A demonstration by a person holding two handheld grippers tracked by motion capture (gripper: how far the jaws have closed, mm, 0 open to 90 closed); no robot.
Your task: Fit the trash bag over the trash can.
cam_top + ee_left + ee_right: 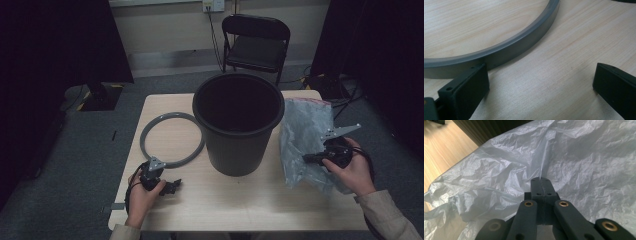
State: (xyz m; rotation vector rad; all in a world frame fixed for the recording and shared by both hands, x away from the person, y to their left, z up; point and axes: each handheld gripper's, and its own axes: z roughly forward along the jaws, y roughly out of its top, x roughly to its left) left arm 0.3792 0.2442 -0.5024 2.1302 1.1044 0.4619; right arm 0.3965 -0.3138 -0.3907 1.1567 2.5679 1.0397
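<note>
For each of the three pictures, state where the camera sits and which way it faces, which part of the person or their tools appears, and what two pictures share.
High view: above the person's side, looking forward and down on the table, bin and chair; both hands show.
Left gripper view: rides the left gripper, low over the wood, facing the grey ring; open jaws show.
Right gripper view: rides the right gripper, facing the plastic bag; jaws pinch it.
Shared: ring and bag also appear from above.
</note>
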